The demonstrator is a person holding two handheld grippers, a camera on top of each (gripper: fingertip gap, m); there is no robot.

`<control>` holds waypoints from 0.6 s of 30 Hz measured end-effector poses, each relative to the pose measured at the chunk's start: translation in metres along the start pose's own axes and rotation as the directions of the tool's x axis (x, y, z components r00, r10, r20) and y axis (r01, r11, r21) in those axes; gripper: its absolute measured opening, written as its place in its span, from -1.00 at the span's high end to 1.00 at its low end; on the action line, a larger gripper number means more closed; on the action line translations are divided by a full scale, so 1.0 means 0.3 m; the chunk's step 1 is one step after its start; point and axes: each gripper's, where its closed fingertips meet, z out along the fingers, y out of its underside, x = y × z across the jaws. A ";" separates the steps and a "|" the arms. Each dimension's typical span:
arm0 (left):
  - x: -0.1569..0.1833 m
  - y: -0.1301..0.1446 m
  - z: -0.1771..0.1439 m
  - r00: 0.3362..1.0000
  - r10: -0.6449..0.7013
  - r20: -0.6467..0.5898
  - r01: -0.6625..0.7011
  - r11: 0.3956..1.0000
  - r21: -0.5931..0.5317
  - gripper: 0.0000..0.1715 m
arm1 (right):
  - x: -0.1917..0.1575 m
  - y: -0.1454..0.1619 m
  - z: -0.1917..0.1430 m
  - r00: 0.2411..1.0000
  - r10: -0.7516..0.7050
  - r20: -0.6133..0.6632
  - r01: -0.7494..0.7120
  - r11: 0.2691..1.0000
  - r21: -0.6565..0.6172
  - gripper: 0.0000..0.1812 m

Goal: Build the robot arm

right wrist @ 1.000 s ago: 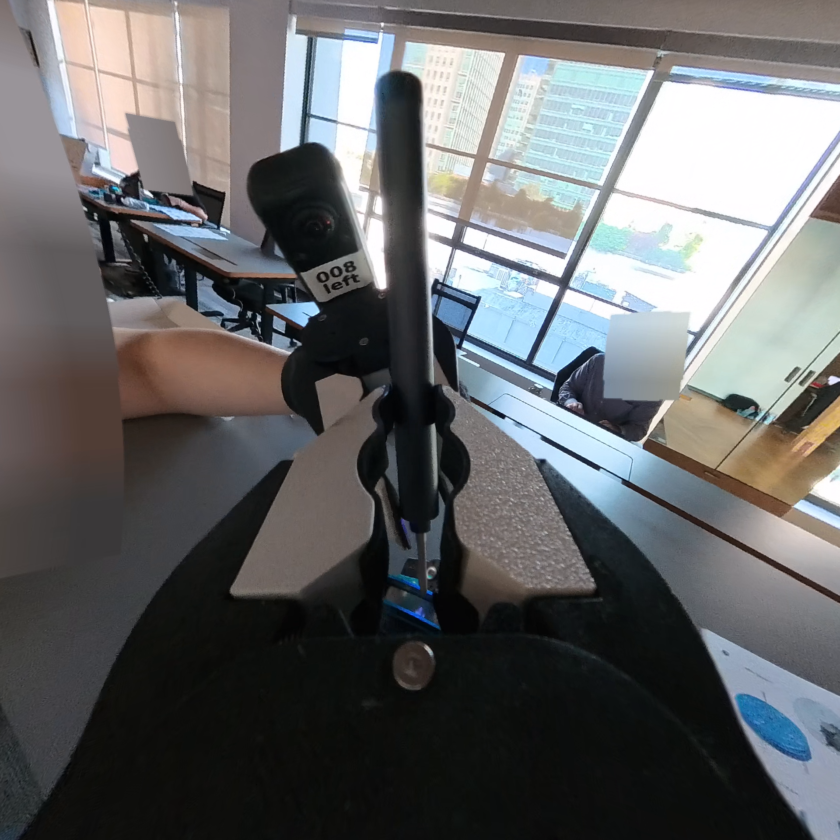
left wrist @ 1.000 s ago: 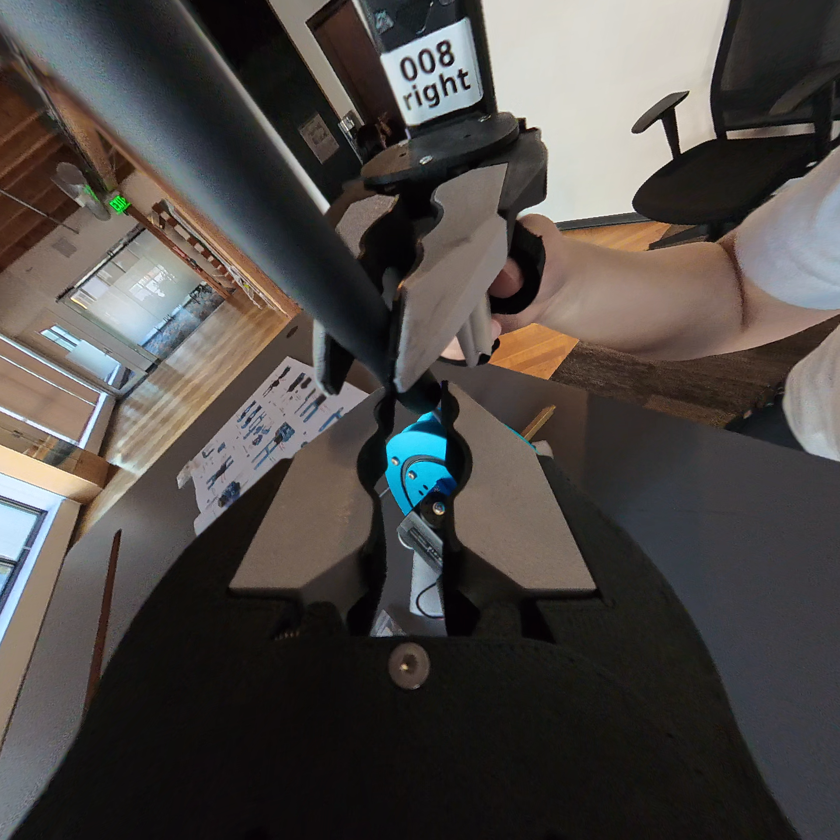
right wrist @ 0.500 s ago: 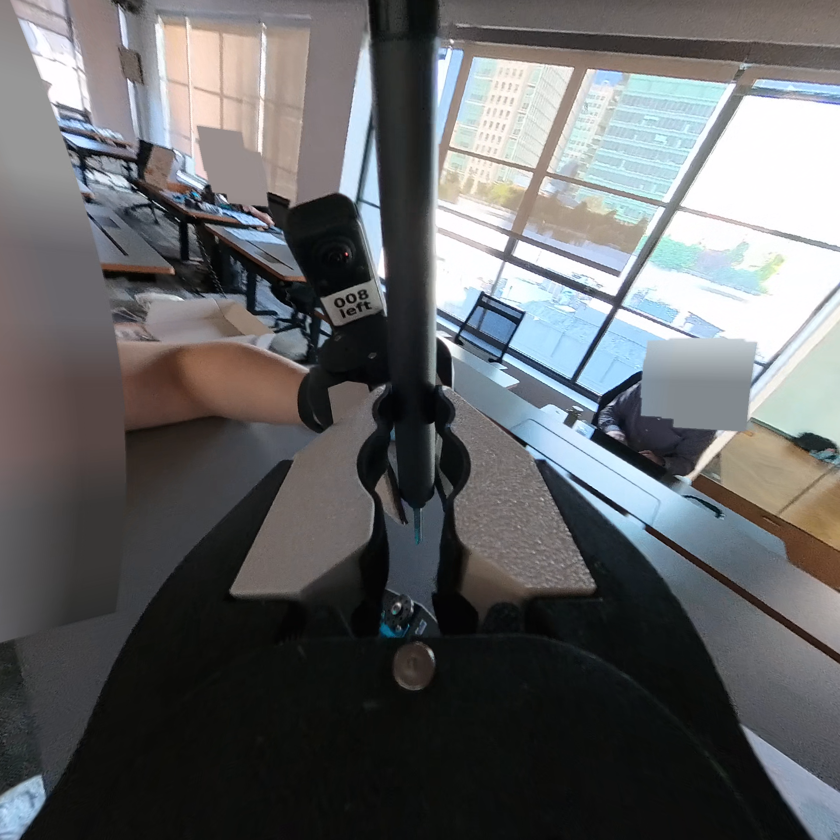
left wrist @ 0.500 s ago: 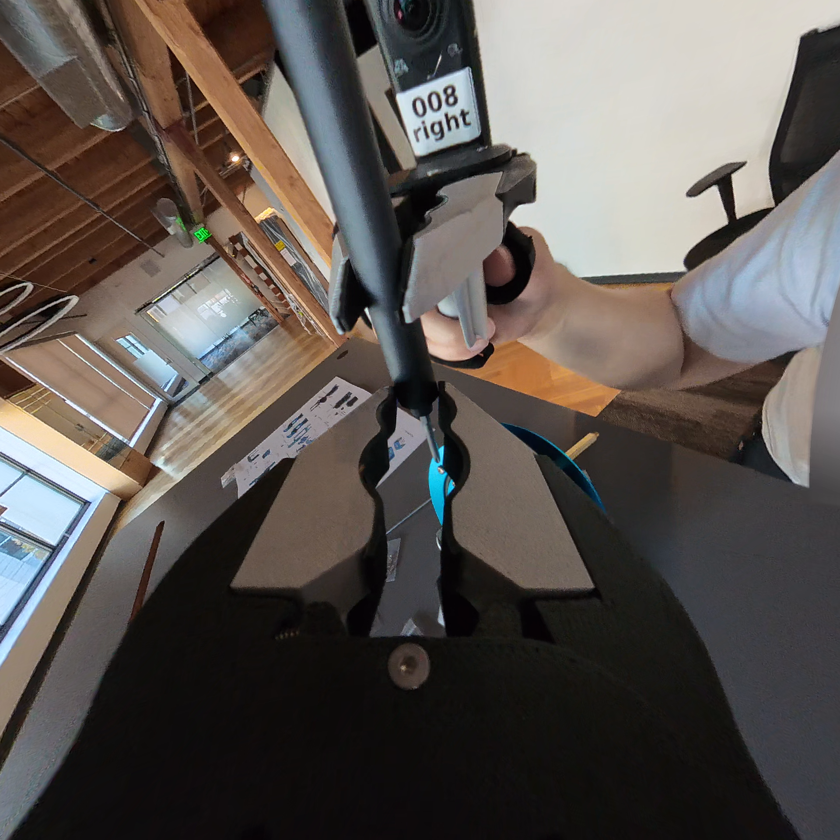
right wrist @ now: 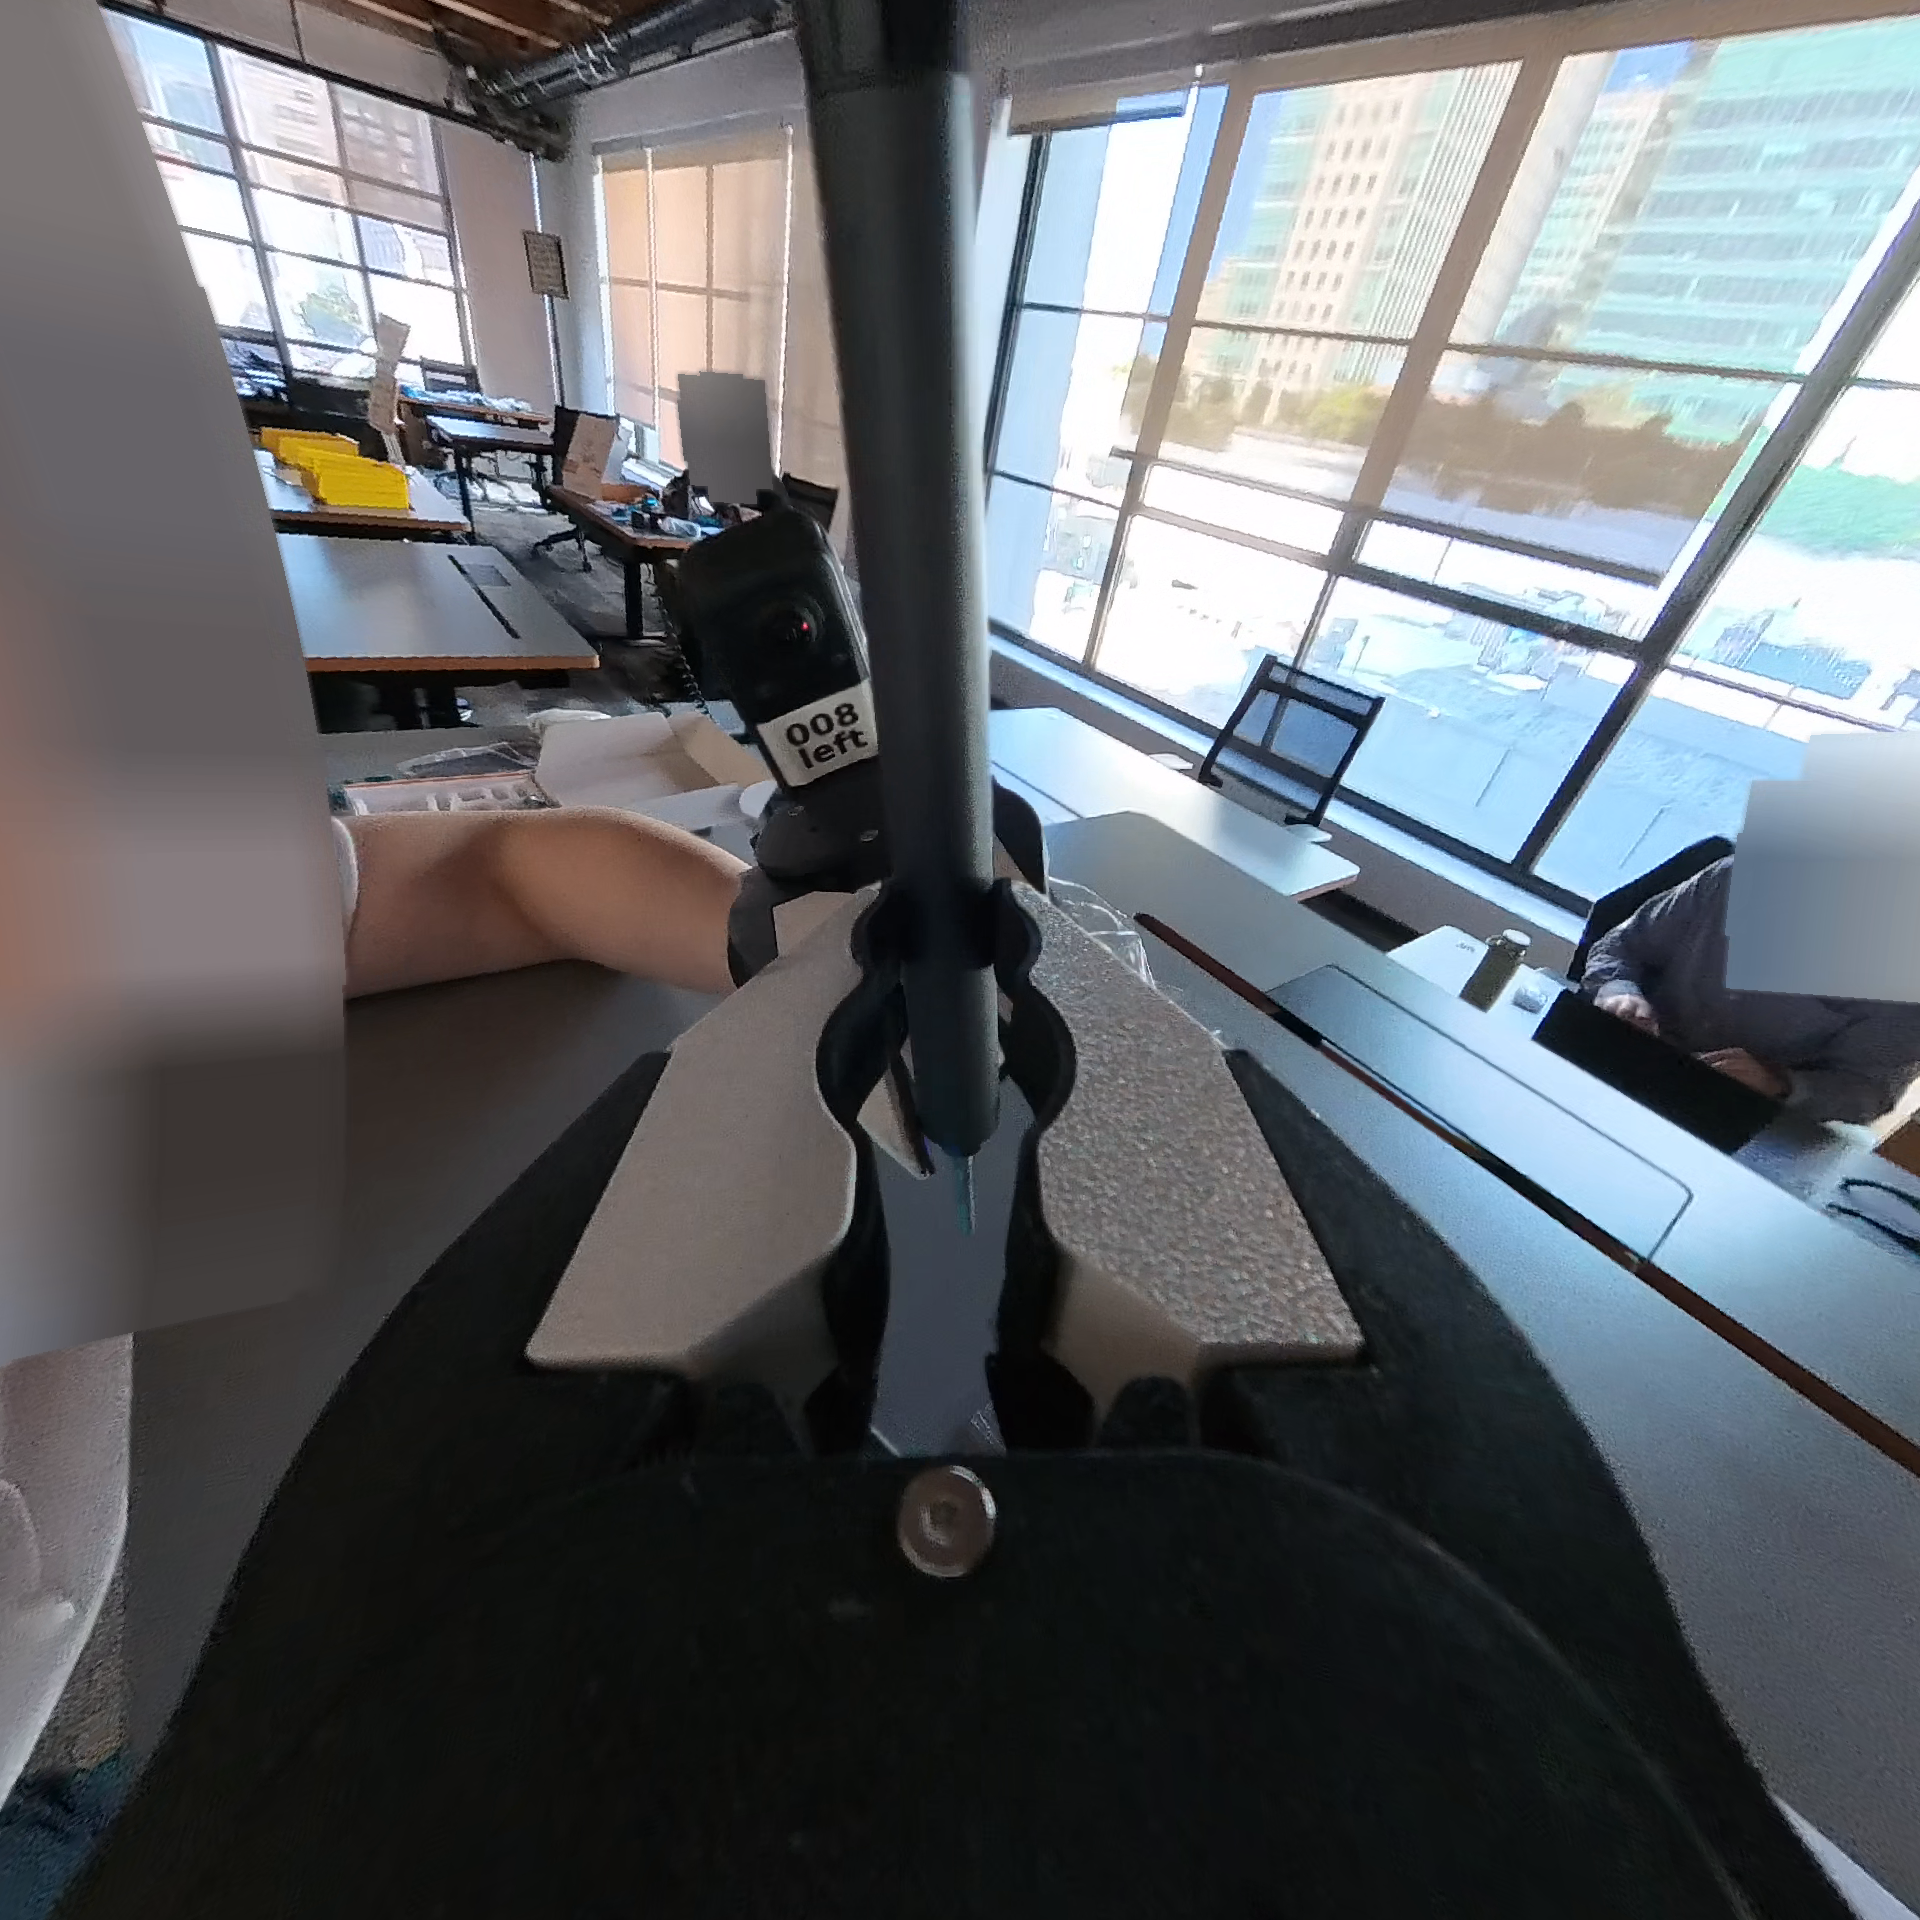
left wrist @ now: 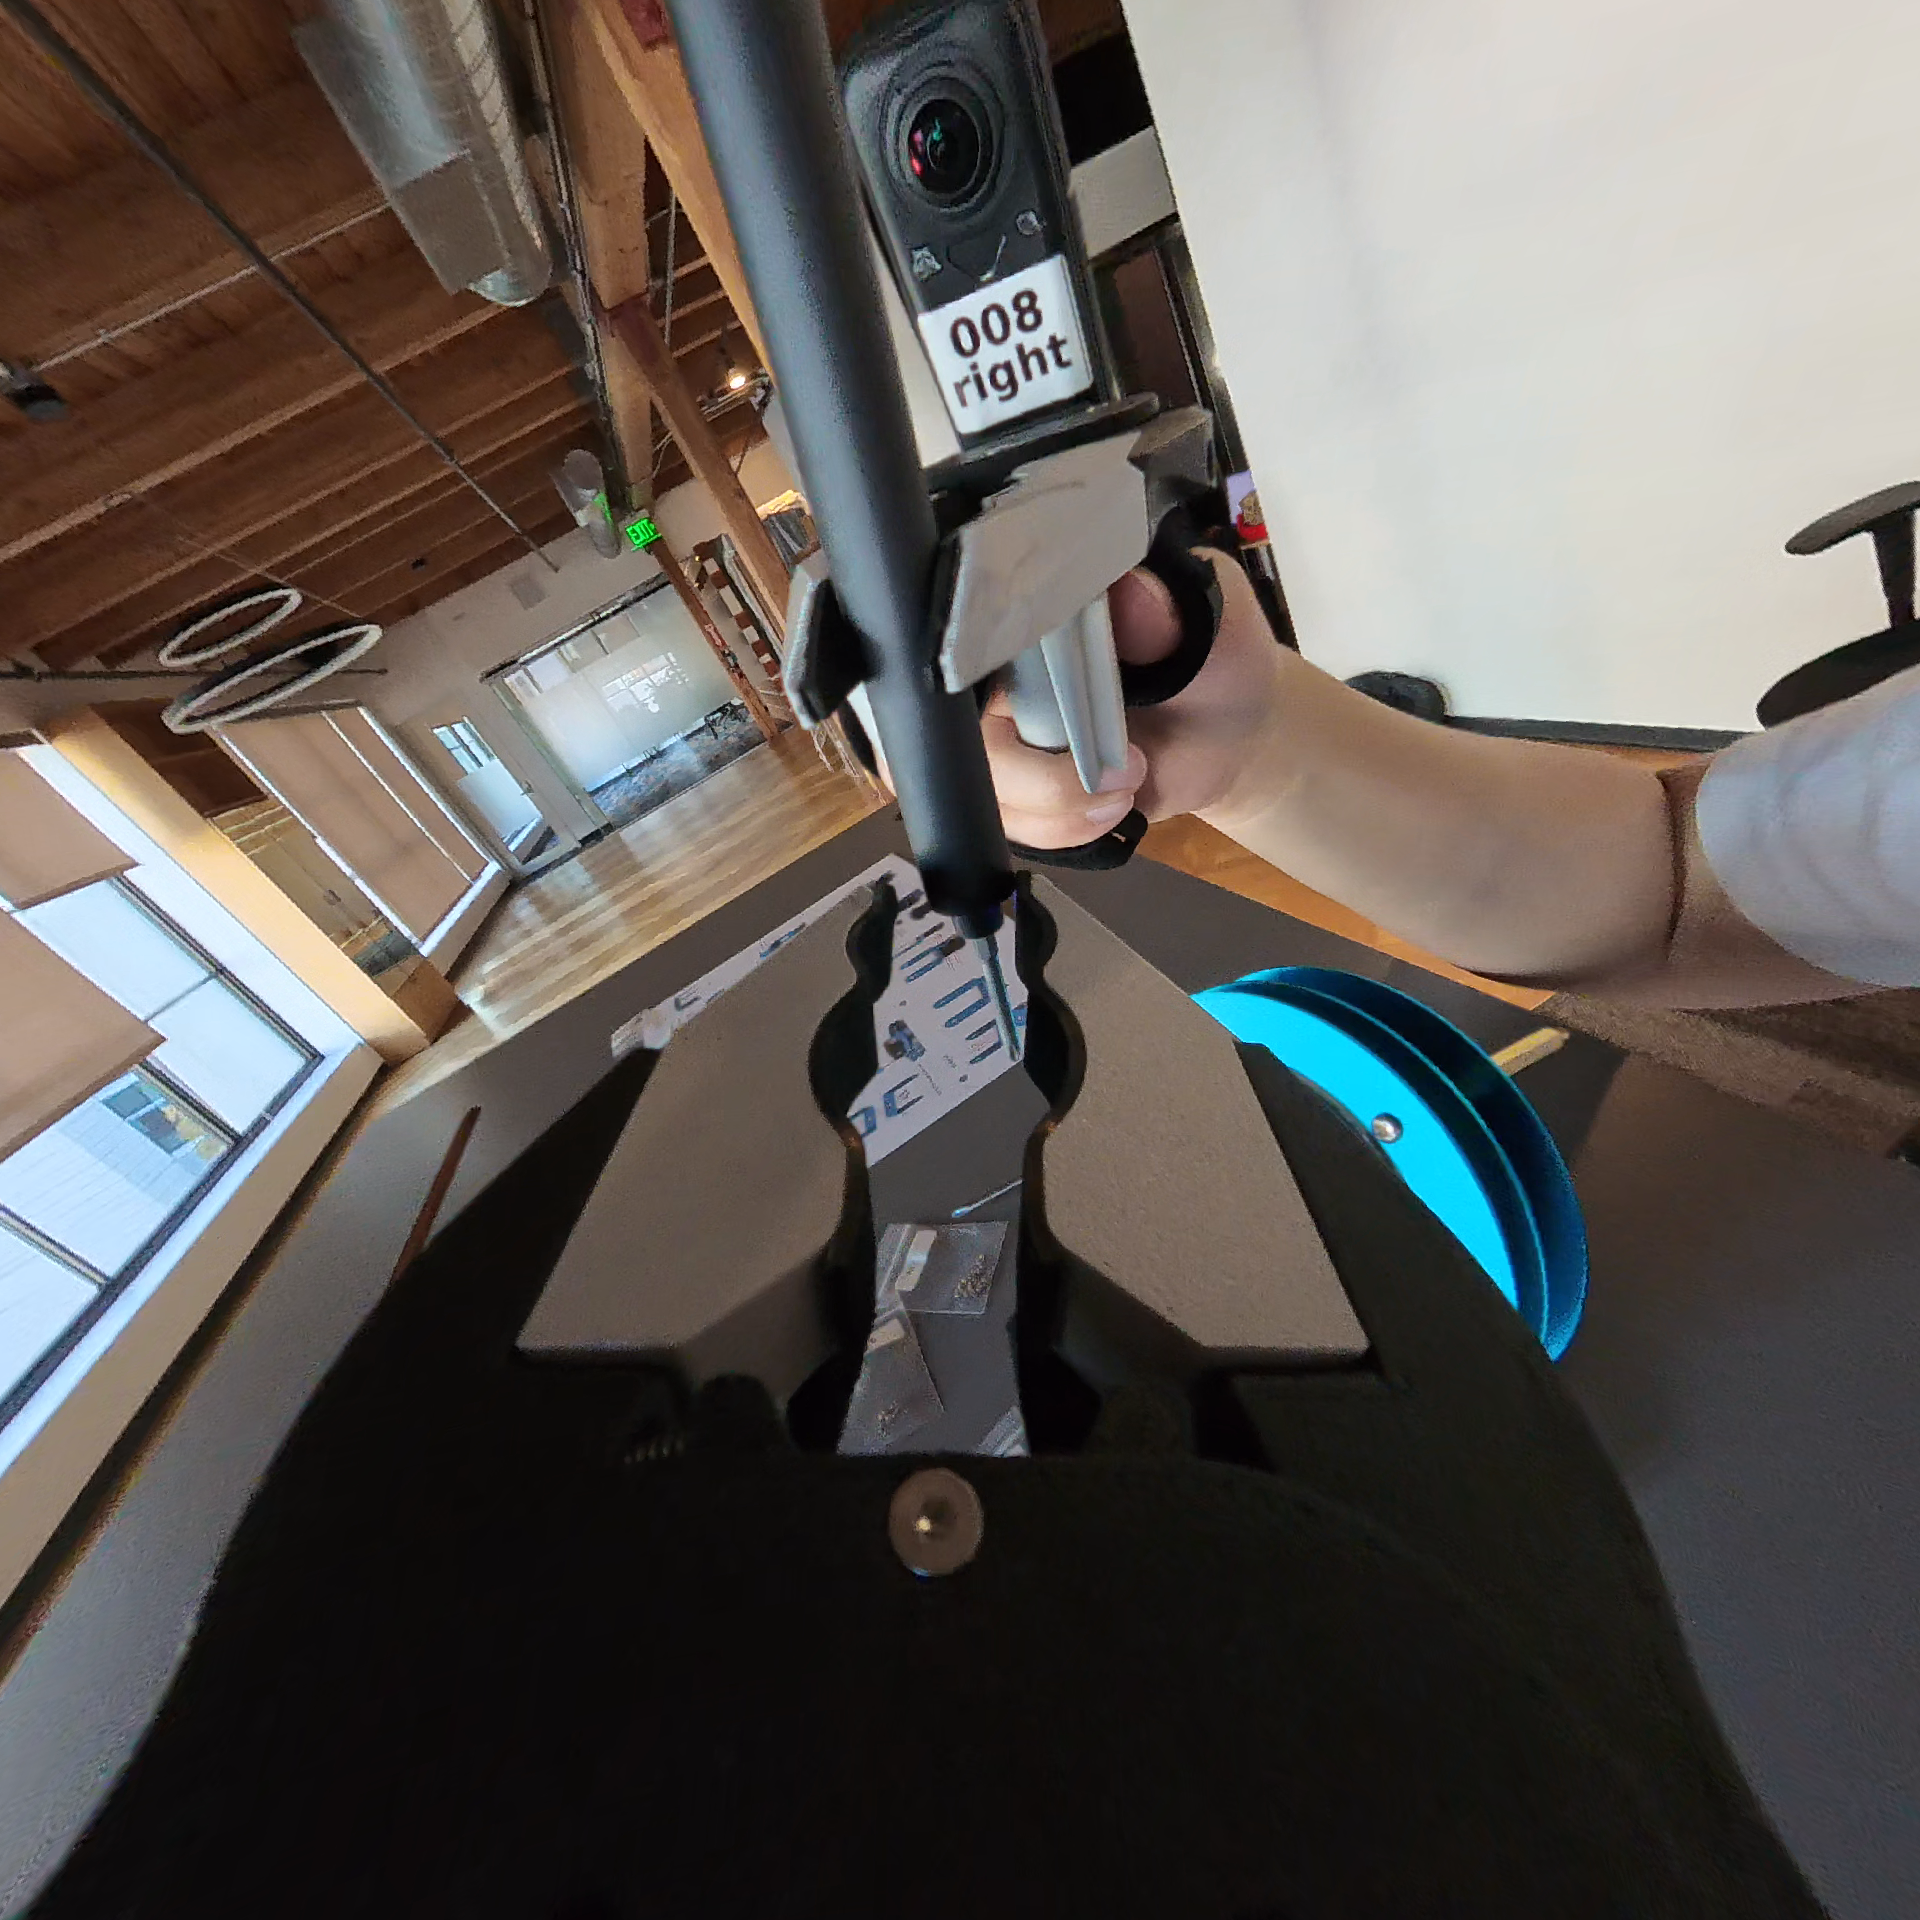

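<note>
Right gripper [right wrist: 943, 935] clamping black screwdriver [right wrist: 914, 582], white-labelled camera [right wrist: 774, 634] behind

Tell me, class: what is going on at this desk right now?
A person holds a handheld tool in each hand above a grey desk. The right tool is shut on a long black screwdriver, its thin bit pointing down. The left tool is open and holds nothing, with the bit hanging between its fingertips. A blue metal disc sits beside it, with a printed parts sheet beyond.

Right hand-held gripper [right wrist: 943, 935] tight around upright dark screwdriver [right wrist: 914, 520].
</note>
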 end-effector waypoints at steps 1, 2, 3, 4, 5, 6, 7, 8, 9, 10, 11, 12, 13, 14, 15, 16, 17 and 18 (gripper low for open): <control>-0.013 0.006 0.000 1.000 -0.023 0.003 0.023 1.000 -0.005 0.75 | 0.017 0.001 0.007 1.000 0.010 -0.001 -0.010 1.000 -0.008 0.84; -0.027 0.014 -0.001 0.999 -0.051 0.008 0.051 0.999 -0.011 0.73 | 0.028 0.000 0.015 1.000 0.017 0.001 -0.016 1.000 -0.005 0.83; -0.036 0.019 -0.002 0.997 -0.081 0.005 0.081 0.997 -0.011 0.69 | 0.032 0.000 0.023 0.999 0.030 0.013 -0.030 1.000 -0.002 0.83; -0.042 0.022 -0.003 0.994 -0.108 0.000 0.108 0.994 -0.010 0.68 | 0.034 0.001 0.031 0.999 0.043 0.021 -0.043 0.999 0.001 0.83; -0.045 0.025 -0.003 0.992 -0.126 -0.004 0.126 0.992 -0.011 0.67 | 0.037 0.001 0.036 0.999 0.042 0.020 -0.042 0.999 0.008 0.83; -0.041 0.028 -0.003 0.991 -0.130 -0.015 0.130 0.991 -0.017 0.70 | 0.040 0.003 0.039 0.999 0.029 0.016 -0.029 0.999 0.011 0.83; -0.035 0.029 -0.004 0.993 -0.120 -0.025 0.119 0.993 -0.022 0.78 | 0.043 0.007 0.040 1.000 0.020 0.008 -0.020 1.000 0.012 0.83; -0.031 0.024 -0.006 0.995 -0.095 -0.025 0.095 0.995 -0.015 0.78 | 0.042 0.010 0.040 1.000 0.017 0.009 -0.017 1.000 0.012 0.84; -0.025 0.013 -0.008 0.997 -0.072 -0.026 0.072 0.997 0.000 0.74 | 0.035 0.014 0.041 1.000 0.019 0.020 -0.019 1.000 0.014 0.84; -0.019 0.003 -0.009 0.997 -0.064 -0.030 0.064 0.998 0.009 0.75 | 0.031 0.016 0.042 1.000 0.018 0.024 -0.018 1.000 0.021 0.84; -0.018 0.000 -0.007 0.997 -0.069 -0.030 0.070 0.998 0.007 0.79 | 0.029 0.018 0.044 1.000 0.018 0.024 -0.019 0.999 0.031 0.84; -0.018 0.000 -0.005 0.996 -0.079 -0.032 0.080 0.997 0.003 0.81 | 0.026 0.019 0.045 0.999 0.026 0.030 -0.027 0.999 0.036 0.84; -0.019 0.002 -0.003 0.995 -0.095 -0.030 0.095 0.995 0.001 0.81 | 0.025 0.021 0.046 0.999 0.032 0.033 -0.033 0.999 0.036 0.84; -0.021 0.004 -0.001 0.993 -0.113 -0.026 0.113 0.994 0.002 0.82 | 0.029 0.022 0.046 0.999 0.029 0.025 -0.030 0.999 0.039 0.84; -0.019 0.007 0.001 0.991 -0.132 -0.029 0.132 0.991 -0.001 0.82 | 0.030 0.024 0.046 0.999 0.028 0.024 -0.029 0.999 0.037 0.84; -0.018 0.009 0.001 0.989 -0.146 -0.035 0.146 0.989 -0.009 0.82 | 0.029 0.027 0.045 0.999 0.031 0.026 -0.031 0.999 0.037 0.84; -0.017 0.009 -0.001 0.987 -0.152 -0.044 0.151 0.988 -0.016 0.83 | 0.029 0.027 0.043 0.999 0.030 0.024 -0.031 0.999 0.041 0.84; -0.015 0.008 -0.004 0.986 -0.156 -0.055 0.155 0.988 -0.020 0.83 | 0.027 0.025 0.042 0.999 0.029 0.023 -0.030 0.998 0.046 0.84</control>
